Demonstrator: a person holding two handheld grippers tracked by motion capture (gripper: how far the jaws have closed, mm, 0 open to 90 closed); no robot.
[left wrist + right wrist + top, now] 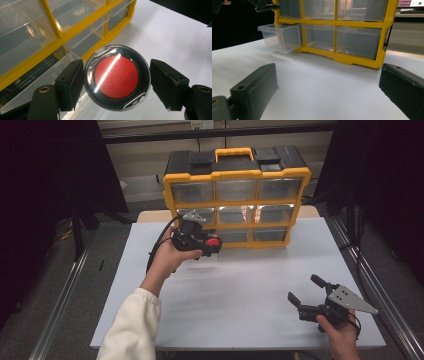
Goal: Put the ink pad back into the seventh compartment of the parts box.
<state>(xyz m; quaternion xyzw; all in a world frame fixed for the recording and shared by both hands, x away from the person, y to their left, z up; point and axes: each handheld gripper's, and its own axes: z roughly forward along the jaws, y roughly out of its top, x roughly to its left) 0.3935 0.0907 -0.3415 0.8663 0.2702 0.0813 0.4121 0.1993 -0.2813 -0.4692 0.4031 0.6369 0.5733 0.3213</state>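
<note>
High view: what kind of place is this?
Likely a lab recording bench: a white table framed by metal rails, dark curtains at both sides, and a yellow drawer organizer set up as the prop.

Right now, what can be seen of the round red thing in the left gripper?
The round red thing is a flat disc with a red centre, a black ring and a clear glossy rim bearing two small tabs. It reflects a strip of light. It sits between the left gripper pads; firm contact is unclear. It hangs above the pulled-out clear drawer at the bottom left of the yellow organiser.
</note>
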